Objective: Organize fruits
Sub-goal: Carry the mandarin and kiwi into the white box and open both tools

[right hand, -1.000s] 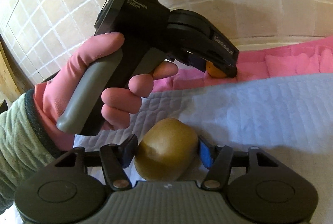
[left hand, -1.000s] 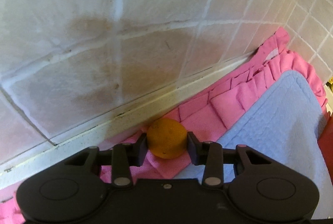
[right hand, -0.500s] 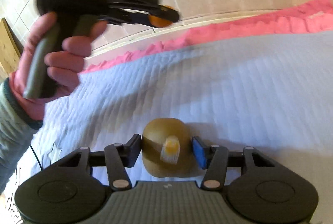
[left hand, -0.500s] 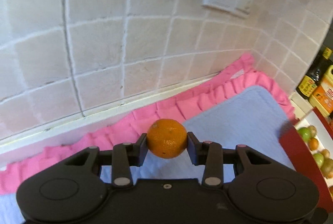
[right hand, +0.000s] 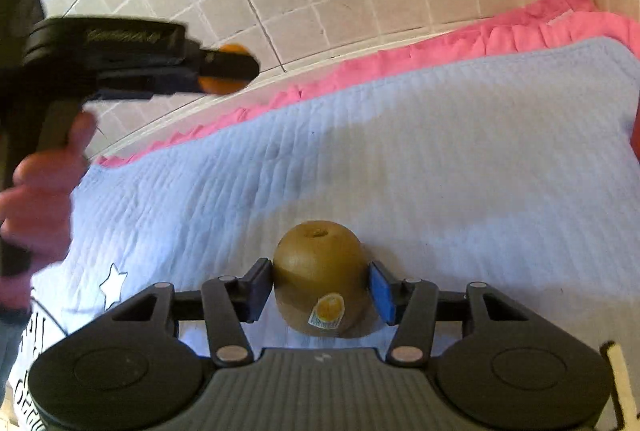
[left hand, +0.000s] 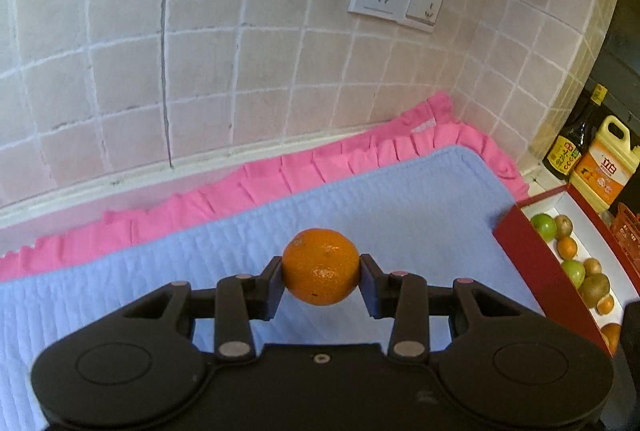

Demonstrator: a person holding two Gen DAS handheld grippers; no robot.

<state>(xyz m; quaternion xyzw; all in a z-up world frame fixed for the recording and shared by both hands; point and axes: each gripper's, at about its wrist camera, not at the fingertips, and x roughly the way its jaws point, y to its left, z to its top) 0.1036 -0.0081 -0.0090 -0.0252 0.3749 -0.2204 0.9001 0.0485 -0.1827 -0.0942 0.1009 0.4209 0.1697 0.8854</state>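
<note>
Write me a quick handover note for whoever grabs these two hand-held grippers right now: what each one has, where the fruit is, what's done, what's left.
Left hand-held gripper: shut on the orange, held clear above the blue mat.
Right hand-held gripper: its jaws have just been closing around the kiwi; the pads look to be touching it, and the kiwi seems to be still down on the mat.
Red box, at the right of the mat: already holds green fruits, kiwis and oranges.
Done: orange picked up.
Left: likely carry the orange to the box, then lift the kiwi and box it.
</note>
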